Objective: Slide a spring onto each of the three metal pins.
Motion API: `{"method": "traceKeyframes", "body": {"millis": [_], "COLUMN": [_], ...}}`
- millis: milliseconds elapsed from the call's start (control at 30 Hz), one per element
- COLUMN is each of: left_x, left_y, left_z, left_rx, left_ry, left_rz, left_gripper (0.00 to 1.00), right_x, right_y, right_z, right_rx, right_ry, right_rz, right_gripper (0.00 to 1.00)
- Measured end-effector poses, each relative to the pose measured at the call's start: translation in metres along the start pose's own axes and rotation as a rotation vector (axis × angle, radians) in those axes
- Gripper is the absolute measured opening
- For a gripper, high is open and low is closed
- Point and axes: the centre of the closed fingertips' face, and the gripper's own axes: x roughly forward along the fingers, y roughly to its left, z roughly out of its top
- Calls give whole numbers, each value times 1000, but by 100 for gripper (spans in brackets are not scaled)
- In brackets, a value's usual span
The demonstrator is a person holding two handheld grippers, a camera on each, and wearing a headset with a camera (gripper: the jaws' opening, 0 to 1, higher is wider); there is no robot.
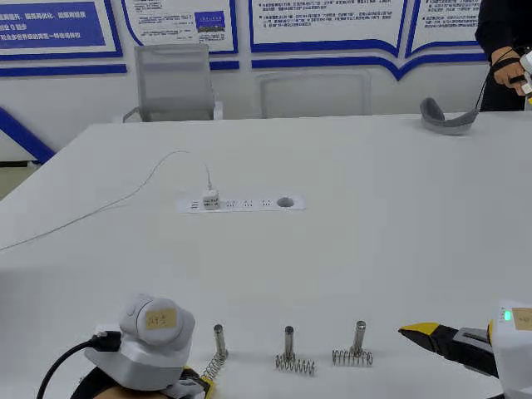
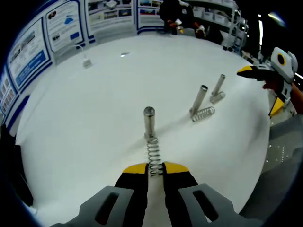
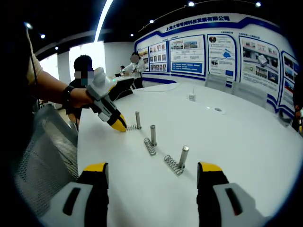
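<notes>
Three short metal pins stand in a row near the table's front edge: left pin (image 1: 219,339), middle pin (image 1: 288,341), right pin (image 1: 359,336). My left gripper (image 2: 154,168) is shut on the near end of a spring (image 2: 153,152). The spring's far end touches the base of the left pin (image 2: 149,121). Two more springs lie flat, one (image 1: 295,363) by the middle pin, one (image 1: 352,357) by the right pin. My right gripper (image 3: 152,168) stands open and holds nothing, a little right of the right pin (image 3: 182,156).
A power strip (image 1: 241,203) is set into the white table (image 1: 374,224), with a white charger (image 1: 210,198) and its cable running left. Chairs (image 1: 174,83) stand behind the table. A grey band (image 1: 447,121) lies at the far right by a person's hand (image 1: 509,71).
</notes>
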Motion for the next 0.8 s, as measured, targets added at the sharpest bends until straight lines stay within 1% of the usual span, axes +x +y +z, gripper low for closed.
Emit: {"method": "traceKeyframes", "body": {"millis": [167,433,633,800], "left_x": [-1,-3,-6,-9], "left_y": [1,3,1,-3], "left_z": [-1,-4,-7,-8], "left_rx": [-2,24,39,49], "left_ry": [-1,4,5,-6], "left_rz": [0,0,-19,-42], "left_gripper": [11,10,10,10], "right_x": [0,0,0,-2], "right_y": [0,0,0,-1], "right_z": [1,1,2,3], "right_rx": [-2,-3,-6,-6], "right_ry": [-1,2,-1,-3], "right_rz": [-1,-2,-3,-7], "right_gripper": [78,78,78,78]}}
